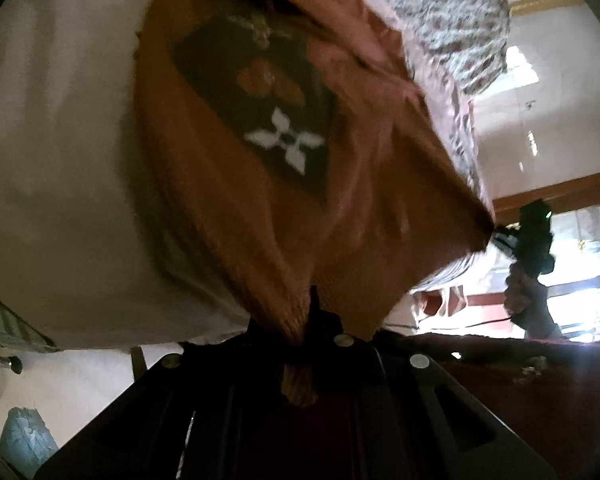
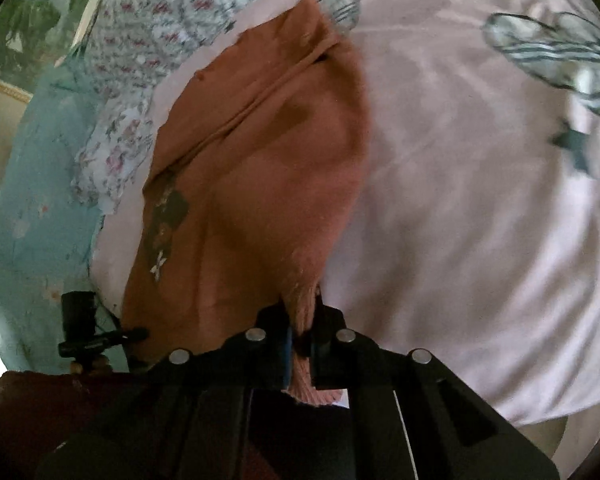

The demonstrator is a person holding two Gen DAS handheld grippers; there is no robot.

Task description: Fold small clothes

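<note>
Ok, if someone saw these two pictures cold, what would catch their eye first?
First, the orange garment filling the middle of both views, pinched at its ribbed edge by the left gripper and the right gripper. Next, the dark patch with a white flower on its front in the left wrist view. Behind it lie a pale pink sheet and a floral cloth at the upper left of the right wrist view.

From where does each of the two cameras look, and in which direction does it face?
Left wrist: sits on the left gripper, facing down along it at the orange garment on the pale sheet; the right gripper shows opposite.
Right wrist: sits on the right gripper, facing down at the same garment; the left gripper shows.
Shared: garment, sheet, floral cloth.
</note>
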